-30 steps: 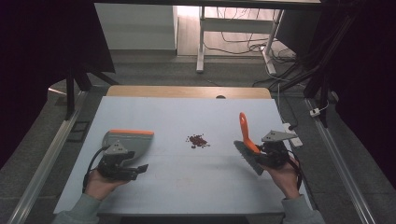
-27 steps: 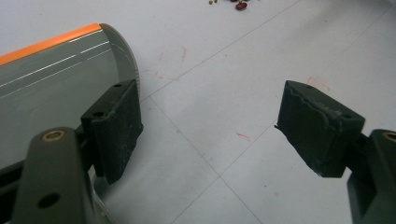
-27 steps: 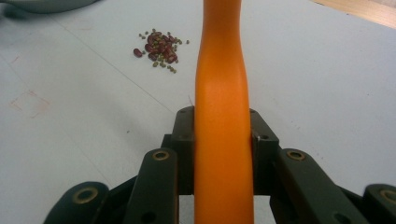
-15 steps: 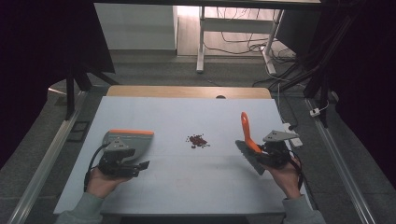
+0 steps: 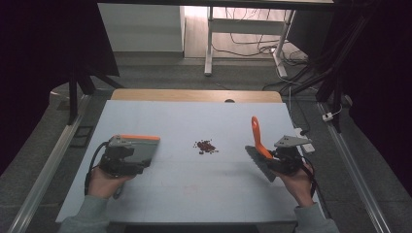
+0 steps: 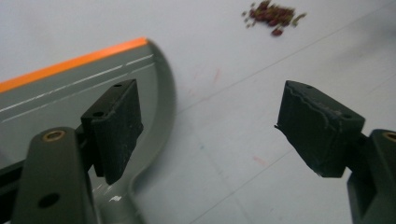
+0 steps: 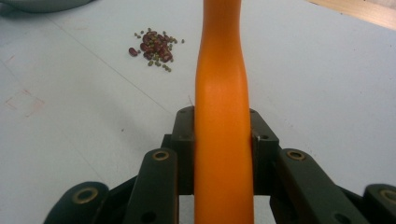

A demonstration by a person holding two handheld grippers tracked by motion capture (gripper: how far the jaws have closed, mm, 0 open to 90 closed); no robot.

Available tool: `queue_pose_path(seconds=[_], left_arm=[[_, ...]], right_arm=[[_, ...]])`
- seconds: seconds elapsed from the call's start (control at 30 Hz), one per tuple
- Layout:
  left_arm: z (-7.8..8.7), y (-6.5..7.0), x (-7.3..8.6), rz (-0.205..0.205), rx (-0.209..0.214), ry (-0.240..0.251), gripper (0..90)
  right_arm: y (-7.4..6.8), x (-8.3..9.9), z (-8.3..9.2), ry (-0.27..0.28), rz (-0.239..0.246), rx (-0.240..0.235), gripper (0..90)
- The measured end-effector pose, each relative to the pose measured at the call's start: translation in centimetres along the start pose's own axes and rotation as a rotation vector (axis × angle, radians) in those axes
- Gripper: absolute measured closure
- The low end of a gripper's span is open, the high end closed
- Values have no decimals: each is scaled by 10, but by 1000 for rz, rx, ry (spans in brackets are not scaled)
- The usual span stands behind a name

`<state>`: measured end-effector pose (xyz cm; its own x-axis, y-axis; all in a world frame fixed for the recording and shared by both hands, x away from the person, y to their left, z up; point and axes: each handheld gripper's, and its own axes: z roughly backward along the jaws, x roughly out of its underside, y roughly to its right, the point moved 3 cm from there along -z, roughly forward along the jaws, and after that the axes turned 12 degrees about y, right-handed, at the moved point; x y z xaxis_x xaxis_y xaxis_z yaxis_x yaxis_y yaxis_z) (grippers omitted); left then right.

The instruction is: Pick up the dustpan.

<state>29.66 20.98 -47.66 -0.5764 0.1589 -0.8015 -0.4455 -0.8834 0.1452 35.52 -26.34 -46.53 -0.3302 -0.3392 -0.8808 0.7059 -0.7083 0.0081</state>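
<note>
Brush [image 5: 258, 145]: clamped by its orange handle in the right hand-held gripper [image 5: 284, 156]; long axis runs from the bristles up and away.
Dustpan [image 5: 137, 147]: at the left hand-held gripper [image 5: 127, 162], whose jaws stand apart; orange edge faces away.
Beans [image 5: 206, 146]: mid-desk [image 5: 194, 194], bare surface all around.

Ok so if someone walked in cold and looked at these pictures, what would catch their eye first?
Probably the bright orange brush handle, standing up on the right of the table, clamped in the right gripper. Next, the little heap of red beans alone mid-table on the pale mat. At the left, the grey dustpan with an orange edge sits by the open left gripper.
</note>
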Motion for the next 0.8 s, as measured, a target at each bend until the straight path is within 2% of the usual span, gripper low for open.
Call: queue_pose_path(seconds=[0.17, 0.23, 0.5, 0.6, 0.7, 0.8], left_arm=[[12, -15, -2, 35, -64, -8, 228], [15, -20, 0, 57, -74, -14, 226], [16, -32, 12, 138, -89, -80, 204], [14, -36, 19, 176, -59, -122, 188], [12, -39, 25, 192, -67, -163, 177], [11, -40, 31, 204, -58, -179, 176]], right_arm=[[0, 4, -1, -14, 1, 4, 703], [0, 4, -1, -14, -1, 5, 703], [0, 4, 2, -10, 0, 14, 703], [-1, 5, 1, -16, 1, 10, 702], [-2, 6, 0, -21, 4, 6, 703], [-2, 7, -1, -23, 3, 5, 703]])
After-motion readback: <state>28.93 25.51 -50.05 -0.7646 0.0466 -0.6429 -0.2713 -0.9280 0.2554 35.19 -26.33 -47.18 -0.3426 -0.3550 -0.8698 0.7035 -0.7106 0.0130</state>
